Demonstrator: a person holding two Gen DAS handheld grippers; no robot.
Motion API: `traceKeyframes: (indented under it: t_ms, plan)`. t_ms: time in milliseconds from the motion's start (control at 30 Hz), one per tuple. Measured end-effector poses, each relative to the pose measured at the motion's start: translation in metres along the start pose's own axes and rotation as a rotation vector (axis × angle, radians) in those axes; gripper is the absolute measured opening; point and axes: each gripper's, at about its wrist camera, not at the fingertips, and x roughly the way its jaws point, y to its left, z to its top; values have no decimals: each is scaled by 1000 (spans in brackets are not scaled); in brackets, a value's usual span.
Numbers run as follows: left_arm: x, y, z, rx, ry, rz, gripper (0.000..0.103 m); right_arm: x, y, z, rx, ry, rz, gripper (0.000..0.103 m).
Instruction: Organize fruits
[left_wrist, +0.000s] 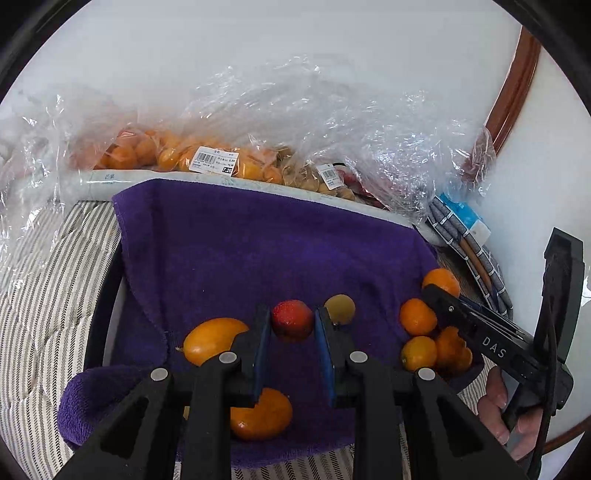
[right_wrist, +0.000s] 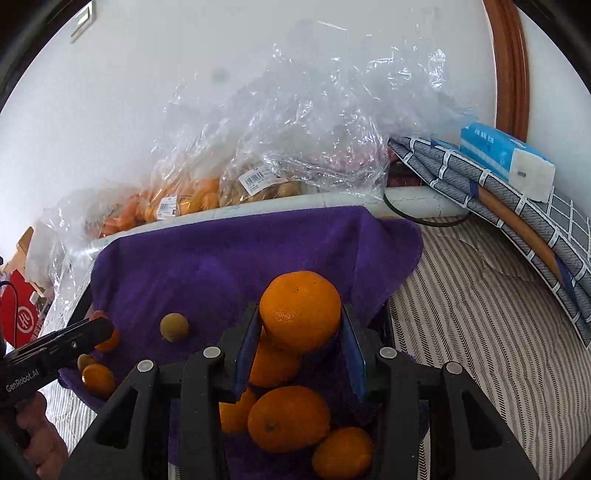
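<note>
Left wrist view: left gripper (left_wrist: 292, 325) jaws clamped on a red fruit (left_wrist: 291, 319) over the purple towel (left_wrist: 258, 251), mango (left_wrist: 212, 339) just left of it. Right wrist view: right gripper (right_wrist: 300, 332) jaws clamped on an orange (right_wrist: 300, 310) above the towel's right part, three more oranges (right_wrist: 288, 424) below it.

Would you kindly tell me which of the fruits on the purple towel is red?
The strawberry, between the left claw fingers. Every other fruit on the purple towel is orange or yellowish.

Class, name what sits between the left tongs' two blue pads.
A red, speckled strawberry sits between them, above the purple towel, seen in the left wrist view.
</note>
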Motion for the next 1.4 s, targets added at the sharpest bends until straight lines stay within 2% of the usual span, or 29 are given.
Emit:
traceKeyframes:
  t_ms: [167, 700, 833, 967, 1167, 1300, 1367, 1400]
  plan:
    - [5, 5, -3, -25, 18, -19, 23, 2, -1, -1, -2, -5, -3, 43]
    - [11, 2, -6, -13, 17, 26, 23, -7, 1, -5, -24, -30, -13, 43]
    - [11, 1, -6, -14, 19, 28, 23, -14, 3, -6, -41, -58, -26, 49]
    - [9, 0, -7, -5, 4, 41, 23, -25, 4, -6, -34, -83, -22, 51]
    - [-8, -5, -7, 24, -30, 56, 34, -45, 8, -4, -21, -89, 9, 53]
    - [-36, -12, -12, 44, -59, 93, 43, -79, 16, -8, -21, -95, -15, 53]
    - [-56, -14, -19, 38, -81, 109, 51, -100, 18, -13, -27, -104, -27, 53]
    - [-65, -16, -23, 39, -90, 117, 58, -110, 19, -15, -28, -108, -39, 54]
